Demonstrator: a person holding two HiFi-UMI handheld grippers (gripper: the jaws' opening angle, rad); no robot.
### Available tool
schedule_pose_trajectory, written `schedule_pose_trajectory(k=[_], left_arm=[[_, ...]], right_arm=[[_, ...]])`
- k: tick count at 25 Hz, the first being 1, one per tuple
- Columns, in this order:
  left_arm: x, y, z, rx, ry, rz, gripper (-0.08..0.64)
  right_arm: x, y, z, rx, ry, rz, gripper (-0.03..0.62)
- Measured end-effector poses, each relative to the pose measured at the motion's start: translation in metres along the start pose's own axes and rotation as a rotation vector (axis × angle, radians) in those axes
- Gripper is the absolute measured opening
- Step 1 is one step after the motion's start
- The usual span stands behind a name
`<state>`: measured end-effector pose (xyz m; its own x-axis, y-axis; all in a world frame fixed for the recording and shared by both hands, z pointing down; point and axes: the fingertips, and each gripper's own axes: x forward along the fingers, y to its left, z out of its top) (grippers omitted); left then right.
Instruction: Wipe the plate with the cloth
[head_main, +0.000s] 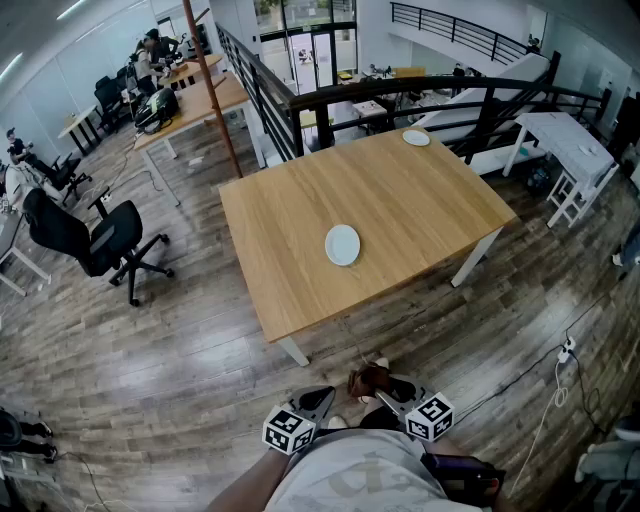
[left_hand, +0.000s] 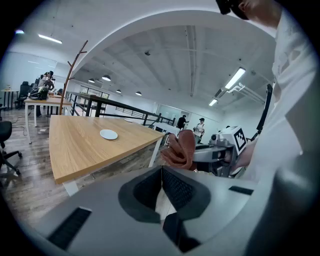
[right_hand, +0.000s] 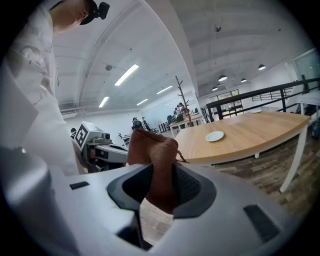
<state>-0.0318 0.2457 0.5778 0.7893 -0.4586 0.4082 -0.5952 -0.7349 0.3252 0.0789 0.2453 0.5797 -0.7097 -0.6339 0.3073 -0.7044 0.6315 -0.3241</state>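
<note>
Right hand-held gripper, bottom of frame, clamps the brown cloth; left hand-held gripper beside it, jaws closed, empty. Plate centre of surface, well apart. Second plate at far edge; office chair at left.

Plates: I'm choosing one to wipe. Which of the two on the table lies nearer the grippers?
The middle plate, near the centre of the table; the far plate sits at its far edge.

Bright, even light from ceiling strip lamps; strong fisheye bending with dark corners; near gripper bodies blurred.
</note>
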Motion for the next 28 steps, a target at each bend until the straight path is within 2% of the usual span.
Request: schedule_pose_trajectory(k=[9,28], left_arm=[[-0.001,-0.003,0.002,-0.006,-0.012,0.001,0.012],[-0.012,-0.001,-0.013,-0.067,-0.032,0.028,0.014]], right_arm=[[-0.010,-0.005,0.005,0.026,-0.042,-0.037,0.127],[-0.002,-0.009,-0.013,0.051,0.039,-0.060,0.127]])
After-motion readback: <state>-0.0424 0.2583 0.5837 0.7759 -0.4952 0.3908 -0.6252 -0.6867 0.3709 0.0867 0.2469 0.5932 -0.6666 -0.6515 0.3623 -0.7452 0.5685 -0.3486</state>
